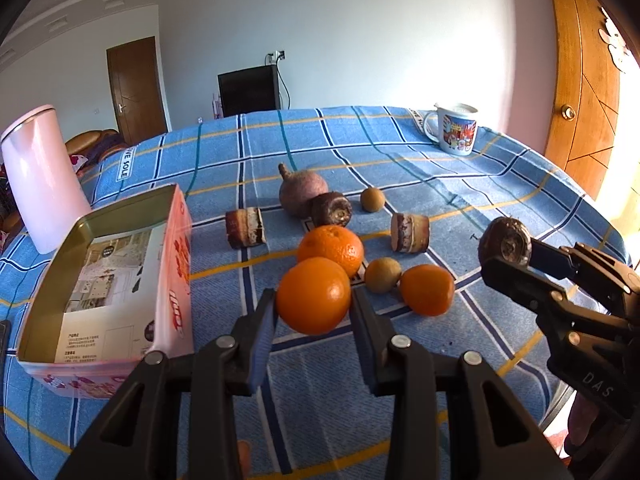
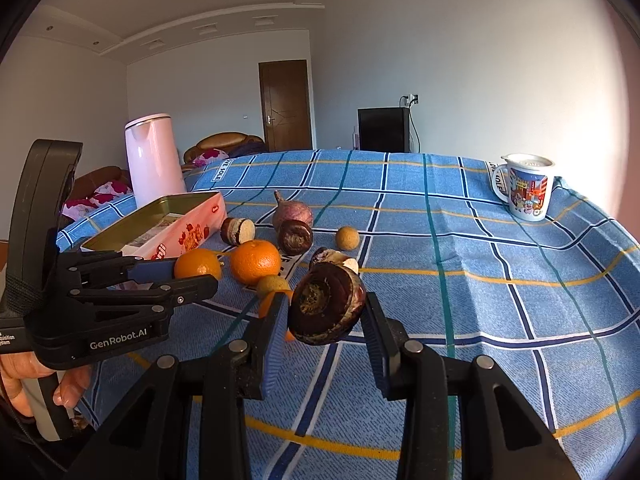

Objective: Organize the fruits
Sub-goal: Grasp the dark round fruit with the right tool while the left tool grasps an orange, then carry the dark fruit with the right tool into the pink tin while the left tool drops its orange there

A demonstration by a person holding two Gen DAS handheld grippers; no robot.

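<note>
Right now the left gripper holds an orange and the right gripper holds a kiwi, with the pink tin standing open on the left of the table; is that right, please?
Not quite: the right gripper holds a dark brown water chestnut, not a kiwi, as the right wrist view shows. The left gripper does hold an orange, and the pink tin is open on the left.

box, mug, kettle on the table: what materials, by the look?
Box: likely tin, dull gold metallic inner walls, pink printed outside. Mug: probably ceramic or enamel, glossy white with cartoon print. Kettle: smooth pale pink shell, plastic or coated metal, unclear.
</note>
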